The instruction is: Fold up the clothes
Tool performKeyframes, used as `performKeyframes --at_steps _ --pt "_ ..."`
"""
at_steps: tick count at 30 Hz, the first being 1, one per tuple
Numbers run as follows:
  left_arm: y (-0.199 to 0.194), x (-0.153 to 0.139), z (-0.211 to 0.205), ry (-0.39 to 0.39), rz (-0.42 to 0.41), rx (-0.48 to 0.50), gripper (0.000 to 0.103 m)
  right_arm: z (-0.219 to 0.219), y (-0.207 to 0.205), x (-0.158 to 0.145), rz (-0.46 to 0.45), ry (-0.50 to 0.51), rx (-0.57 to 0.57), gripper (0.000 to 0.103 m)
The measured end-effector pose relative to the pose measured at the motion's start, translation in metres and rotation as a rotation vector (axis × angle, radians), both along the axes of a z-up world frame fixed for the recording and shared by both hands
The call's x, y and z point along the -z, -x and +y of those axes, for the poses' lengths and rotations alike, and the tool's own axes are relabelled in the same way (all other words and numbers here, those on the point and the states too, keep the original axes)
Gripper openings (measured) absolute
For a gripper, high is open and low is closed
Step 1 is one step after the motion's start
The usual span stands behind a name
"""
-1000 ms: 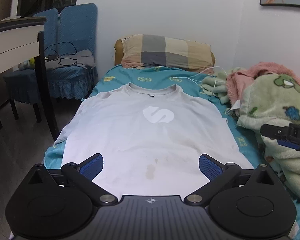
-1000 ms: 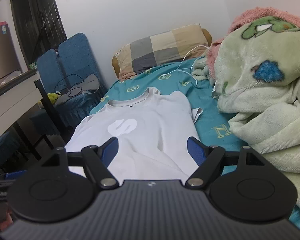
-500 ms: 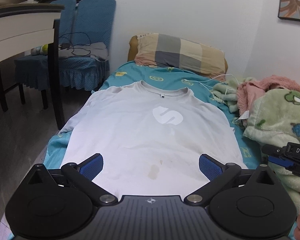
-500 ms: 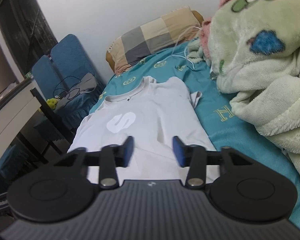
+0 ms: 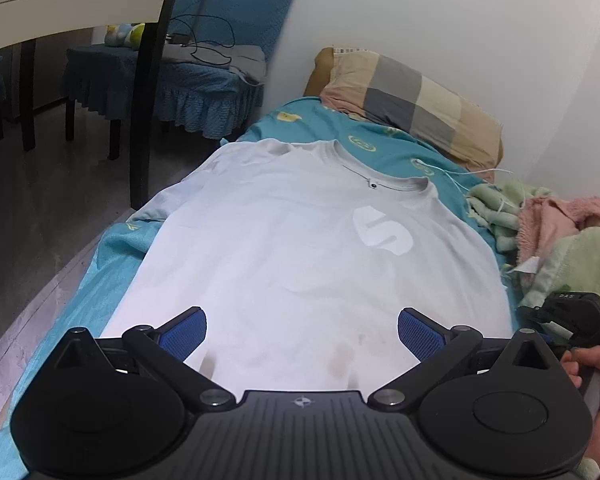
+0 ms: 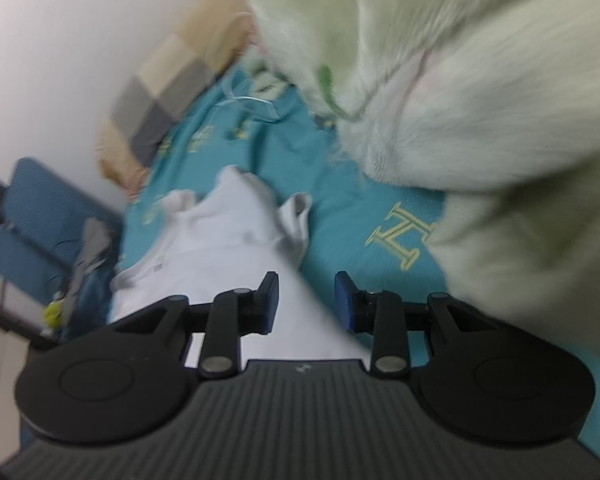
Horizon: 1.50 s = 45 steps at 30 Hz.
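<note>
Nearest us, left tool (image 5: 302, 334) hangs over the shirt's bottom hem, jaws spread wide, nothing between them, pads clear of the cloth. Right tool (image 6: 307, 300) sits at the shirt's right side edge, jaws narrowed to a small gap after just closing in; the edge of the fabric runs up between them, but we see no pinch, pads not pressing on it. A hand (image 5: 596, 384) shows at the right of the left view, holding that tool.

T-shirt (image 5: 300, 248) lies flat, face up, on the teal bed sheet (image 6: 340, 216), collar toward the far end, hem nearest us. Thin knit, we judge it light, limp and easy to drag or bunch; best taken at hem corners or side seams, both layers together, so it lifts evenly. Pale white-grey, white S logo on the chest, small dark tag at the collar, brownish stains near the hem, right sleeve crumpled.

Right of it, fluffy green blanket (image 6: 480, 80). Beyond, checked pillow (image 5: 412, 100), blue chair (image 5: 220, 40).
</note>
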State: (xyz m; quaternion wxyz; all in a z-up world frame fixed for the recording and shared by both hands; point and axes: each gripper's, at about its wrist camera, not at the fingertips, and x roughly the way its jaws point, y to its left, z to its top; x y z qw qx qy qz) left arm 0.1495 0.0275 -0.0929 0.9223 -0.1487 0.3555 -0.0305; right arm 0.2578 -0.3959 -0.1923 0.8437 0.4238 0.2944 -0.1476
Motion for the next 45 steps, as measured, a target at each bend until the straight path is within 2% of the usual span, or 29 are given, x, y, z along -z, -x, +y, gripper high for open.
performKeyframes --at_steps 5,11,12,13,14,19,27,30,33,37,42,45 --pt "-0.018 0.018 0.009 0.076 0.056 -0.033 0.103 -0.006 -0.035 0.027 -0.057 -0.068 0.071 0.034" --pt "-0.033 0.031 0.017 0.113 0.090 -0.066 0.103 -0.002 -0.062 0.041 -0.095 -0.028 0.110 0.032" --pt "-0.035 0.033 0.018 0.119 0.098 -0.070 0.103 -0.001 -0.064 0.040 -0.096 -0.015 0.108 0.028" --pt "-0.036 0.035 0.018 0.125 0.105 -0.074 0.103 0.000 -0.067 0.039 -0.098 -0.001 0.098 0.010" --pt "-0.037 0.036 0.019 0.131 0.112 -0.078 0.103 0.001 -0.069 0.036 -0.097 0.019 0.086 0.007" --pt "-0.033 0.031 0.019 0.131 0.094 -0.084 0.103 0.008 -0.072 -0.010 -0.116 0.244 0.015 0.005" --pt "-0.030 0.019 0.018 0.110 0.051 -0.099 0.103 -0.019 -0.084 -0.098 -0.086 0.573 0.023 0.005" --pt "-0.031 0.017 0.019 0.112 0.048 -0.095 0.103 -0.030 -0.091 -0.119 -0.053 0.631 0.021 0.005" --pt "-0.031 0.014 0.019 0.108 0.043 -0.094 0.103 -0.027 -0.093 -0.131 -0.028 0.627 -0.005 0.005" --pt "-0.029 0.008 0.023 0.095 0.031 -0.103 0.103 0.005 -0.096 -0.141 -0.046 0.582 -0.084 0.005" --pt "-0.027 -0.001 0.035 0.100 0.016 -0.140 0.103 0.084 -0.104 -0.153 -0.063 0.570 -0.237 0.005" --pt "-0.026 -0.006 0.046 0.115 0.010 -0.164 0.103 0.138 -0.113 -0.149 -0.059 0.532 -0.325 0.005"
